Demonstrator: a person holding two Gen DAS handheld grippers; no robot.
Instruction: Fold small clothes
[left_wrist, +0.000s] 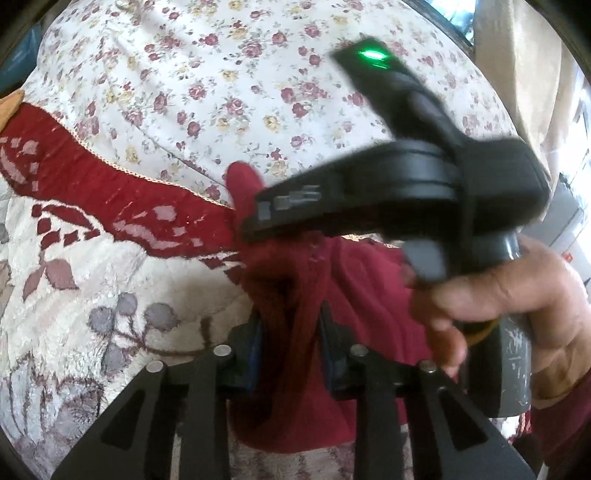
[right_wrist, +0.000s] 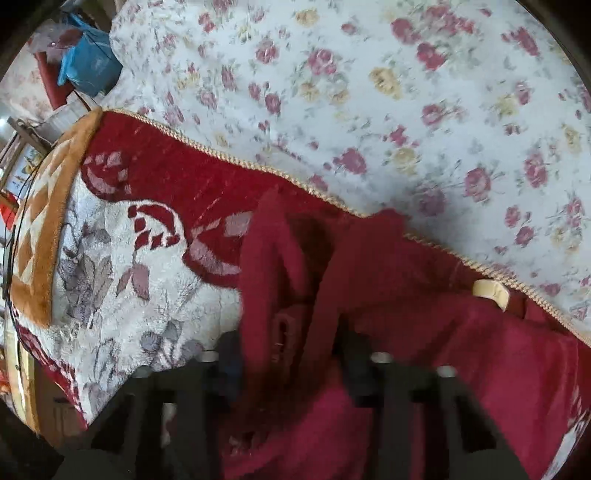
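Observation:
A dark red fleece garment (left_wrist: 369, 295) lies bunched on a plush blanket. In the left wrist view my left gripper (left_wrist: 291, 332) is at the bottom centre, shut on a thick fold of it, with the cloth pinched between the blue pads (left_wrist: 255, 343). Just beyond, a hand (left_wrist: 517, 295) holds the black housing (left_wrist: 388, 192) of the right tool, whose green light is lit. In the blurred right wrist view my right gripper (right_wrist: 291, 354) is shut on another upright fold of the red garment (right_wrist: 443, 350). A cream label (right_wrist: 489, 291) shows on the cloth.
The bed carries a white sheet with red and yellow roses (left_wrist: 221, 74) and a red-and-white plush blanket (left_wrist: 92, 277) with a gold cord edge. An orange-trimmed corner (right_wrist: 48, 221) hangs at the bed's left edge. A blue bag (right_wrist: 88, 62) sits beyond it.

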